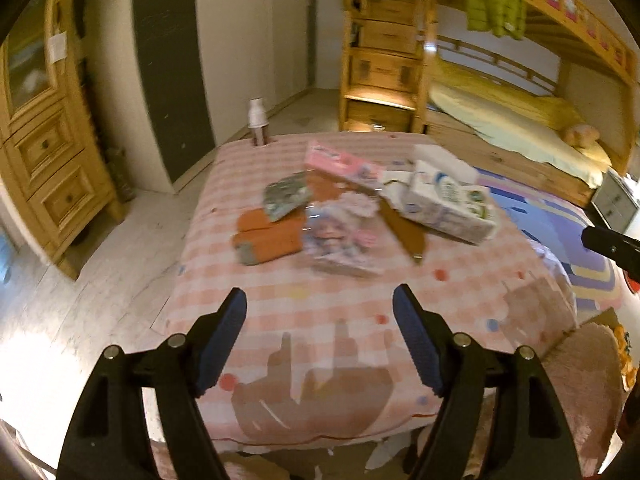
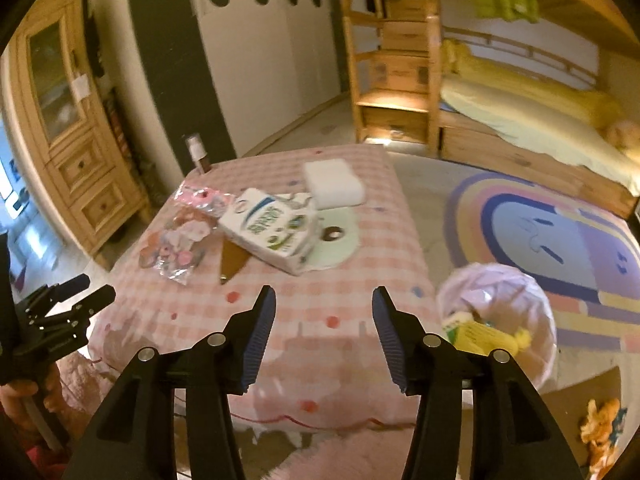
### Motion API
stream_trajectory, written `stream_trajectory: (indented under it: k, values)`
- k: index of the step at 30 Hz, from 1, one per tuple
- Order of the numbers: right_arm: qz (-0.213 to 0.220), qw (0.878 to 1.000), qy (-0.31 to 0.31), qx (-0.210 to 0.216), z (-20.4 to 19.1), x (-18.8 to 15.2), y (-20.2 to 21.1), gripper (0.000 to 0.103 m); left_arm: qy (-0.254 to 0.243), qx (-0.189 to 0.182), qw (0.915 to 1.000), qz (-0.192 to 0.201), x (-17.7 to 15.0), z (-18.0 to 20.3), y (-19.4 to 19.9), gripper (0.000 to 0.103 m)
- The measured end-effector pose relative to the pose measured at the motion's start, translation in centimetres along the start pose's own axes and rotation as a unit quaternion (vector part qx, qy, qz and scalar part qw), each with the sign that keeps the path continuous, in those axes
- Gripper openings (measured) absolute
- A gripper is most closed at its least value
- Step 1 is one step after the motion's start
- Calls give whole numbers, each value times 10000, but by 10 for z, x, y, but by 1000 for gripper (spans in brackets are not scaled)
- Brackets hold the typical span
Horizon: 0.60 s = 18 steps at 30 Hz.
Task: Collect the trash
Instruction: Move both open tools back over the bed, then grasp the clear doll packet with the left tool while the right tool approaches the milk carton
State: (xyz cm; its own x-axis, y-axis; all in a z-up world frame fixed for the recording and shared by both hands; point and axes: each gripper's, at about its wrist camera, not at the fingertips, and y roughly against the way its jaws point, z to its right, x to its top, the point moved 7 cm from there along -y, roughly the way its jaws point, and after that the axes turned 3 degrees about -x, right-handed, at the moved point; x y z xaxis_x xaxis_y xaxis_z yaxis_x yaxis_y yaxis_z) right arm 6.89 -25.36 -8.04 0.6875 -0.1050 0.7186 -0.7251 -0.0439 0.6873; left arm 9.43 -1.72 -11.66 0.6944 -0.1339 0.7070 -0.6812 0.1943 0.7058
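A low table covered with a pink checked cloth (image 2: 340,300) is the landmark here. Beside its right edge, on the floor, stands a round bin lined with a pale pink plastic bag (image 2: 516,288); a yellow piece of trash (image 2: 492,336) lies inside it. On the middle of the cloth lies a white soft pack of tissues with green print (image 2: 272,236), and behind it, toward the far edge, a white rectangular sponge block (image 2: 334,184). Left of the tissue pack lies a clear plastic wrapper with pink cartoon pictures (image 2: 176,248), and an orange sock (image 1: 268,236) lies further left. At the far left corner stands a small spray bottle with a white cap (image 1: 258,122).

The left gripper (image 1: 320,304) hovers above the near part of the cloth, jaws wide apart, nothing between them. The right gripper (image 2: 324,300) is also over the near part, jaws about half open and empty.
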Motion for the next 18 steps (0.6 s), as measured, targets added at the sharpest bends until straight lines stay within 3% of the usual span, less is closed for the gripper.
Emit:
stream_trajectory:
  k: [7, 18]
  values:
    - [-107, 9999, 96, -20, -11, 8, -24, 52, 273, -182, 9994, -119, -1, -14, -17, 76]
    - [-223, 9997, 80, -68, -4, 9, -37, 52, -17, -199, 9991, -381, 19, 13, -74, 74]
